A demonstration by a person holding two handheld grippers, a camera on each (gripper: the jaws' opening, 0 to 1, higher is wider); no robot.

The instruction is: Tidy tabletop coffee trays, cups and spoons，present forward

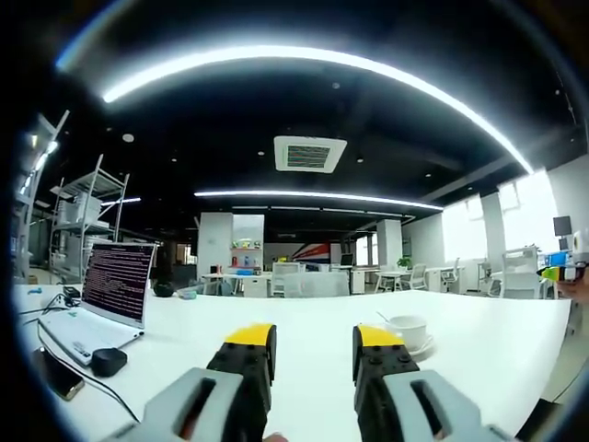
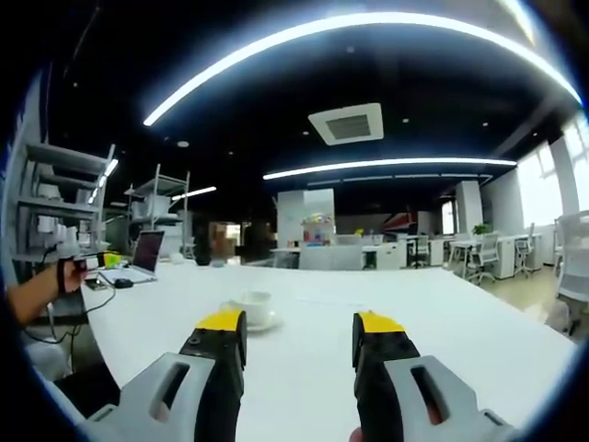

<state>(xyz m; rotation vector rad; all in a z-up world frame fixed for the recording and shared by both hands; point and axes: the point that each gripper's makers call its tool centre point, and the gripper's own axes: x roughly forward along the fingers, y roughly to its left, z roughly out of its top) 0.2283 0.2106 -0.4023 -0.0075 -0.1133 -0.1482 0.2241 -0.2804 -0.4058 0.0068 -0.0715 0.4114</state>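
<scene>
From the left gripper view I look low and level across the white table (image 1: 479,341), laptop (image 1: 115,285) near on my left. The right gripper view faces the same way from further right. Both share the cup (image 1: 406,330) (image 2: 250,307) and the open office behind.

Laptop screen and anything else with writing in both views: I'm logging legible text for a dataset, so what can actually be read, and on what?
None can be read.
Laptop screen: rows of text, too small and blurred to read.
Red and white banner on the far wall: no letters can be made out.
White cup and white table: no print seen.
</scene>
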